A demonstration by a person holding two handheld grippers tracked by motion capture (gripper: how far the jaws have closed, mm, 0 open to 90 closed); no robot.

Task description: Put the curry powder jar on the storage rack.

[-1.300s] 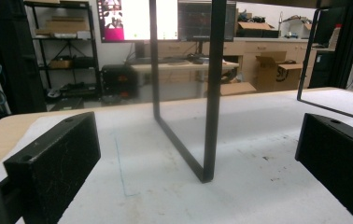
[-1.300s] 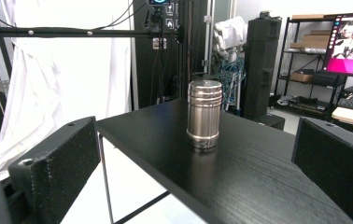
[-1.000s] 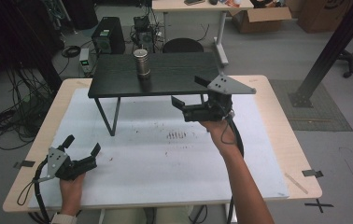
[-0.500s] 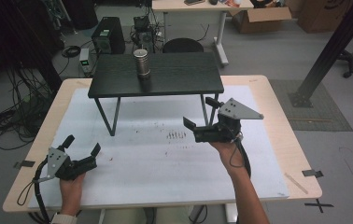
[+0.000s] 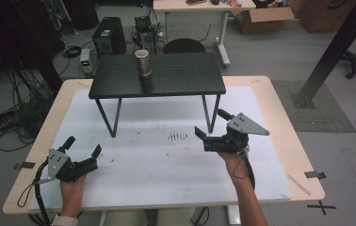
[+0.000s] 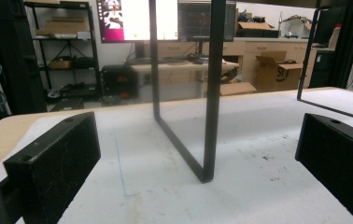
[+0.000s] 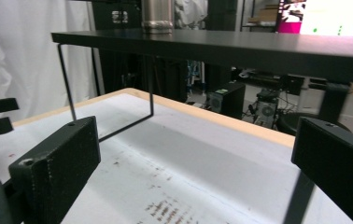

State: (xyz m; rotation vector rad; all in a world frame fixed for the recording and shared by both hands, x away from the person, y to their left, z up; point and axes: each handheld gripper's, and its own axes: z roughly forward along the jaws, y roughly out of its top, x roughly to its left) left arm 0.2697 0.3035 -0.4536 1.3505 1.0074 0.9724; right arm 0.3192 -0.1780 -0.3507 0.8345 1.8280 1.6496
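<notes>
- Left gripper (image 5: pixel 83 151) sits low at the near left of the tabletop (image 5: pixel 279 122), held in the person's left hand (image 5: pixel 72 188); jaws released, spread wide, nothing between them.
- Its cable (image 5: pixel 30 190) loops off the near left edge.
- In the left gripper view the two black jaws stand far apart at the bottom corners, aimed at a thin black leg frame (image 6: pixel 209 116) of the small black table standing on the white mat (image 6: pixel 258 154).
- Right gripper (image 5: pixel 213 127) is held just above the mat at centre right, in the person's right hand (image 5: pixel 230 160), near the small table's front right leg (image 5: pixel 213 113); jaws released, wide apart, empty. Grey three-cornered plate (image 5: pixel 246 125) on top.
- In the right gripper view the jaws frame the underside edge of the small black table (image 7: pixel 240 49), with the left gripper's jaw tips at the far left edge.
- Small black table (image 5: pixel 157 80) stands on the far half of the mat, on thin wire-like legs.
- Metal cup (image 5: pixel 142 63), ribbed steel, stands upright on the small table's top, left of centre, well apart from both grippers.
- Dark smudge marks (image 5: pixel 178 136) on the mat between the grippers.
</notes>
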